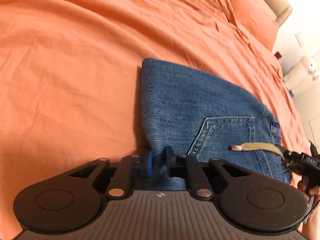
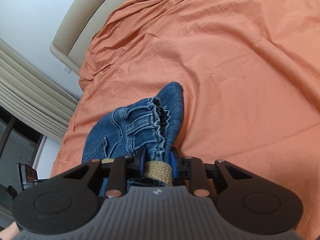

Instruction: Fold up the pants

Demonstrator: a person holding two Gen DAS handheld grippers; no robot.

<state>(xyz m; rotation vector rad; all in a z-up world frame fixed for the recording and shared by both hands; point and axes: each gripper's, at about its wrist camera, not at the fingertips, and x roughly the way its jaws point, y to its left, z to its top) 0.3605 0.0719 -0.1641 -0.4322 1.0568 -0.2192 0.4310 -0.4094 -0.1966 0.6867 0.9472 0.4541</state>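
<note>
1. While the blue denim pants [image 1: 192, 108] lie folded into a short stack on the orange bedsheet [image 1: 70, 70], both grippers have hold of the near edge of the stack.
2. The left gripper [image 1: 159, 161] has its jaws drawn together on a thin fold of denim; cloth fills the narrow gap between the blue pad and the black one, so it is clamped on the pants.
3. Ahead of the left jaws the stack runs away to a rounded folded corner, with a stitched back pocket [image 1: 224, 136] just to their right.
4. A tan drawstring [image 1: 258, 147] with a metal tip lies across the denim right of the pocket and leads off to the right gripper [image 1: 300, 163], seen at the edge of the left wrist view with part of a hand [image 1: 311, 192] below it.
5. In the right wrist view the right gripper [image 2: 157, 163] has its jaws partly closed on a thick bunch: the gathered elastic waistband [image 2: 160, 124] and a loop of the tan drawstring [image 2: 158, 169] sit pressed between the two pads.
6. Just beyond the right jaws the waistband ruffles stand up, a belt loop [image 2: 140, 125] to their left, and the folded denim ends in a rounded tip further ahead.
7. Far beyond the jaws in both views the sheet is wrinkled, and a beige headboard [image 2: 80, 20] borders it; curtains [image 2: 30, 88] hang left of the right jaws.
</note>
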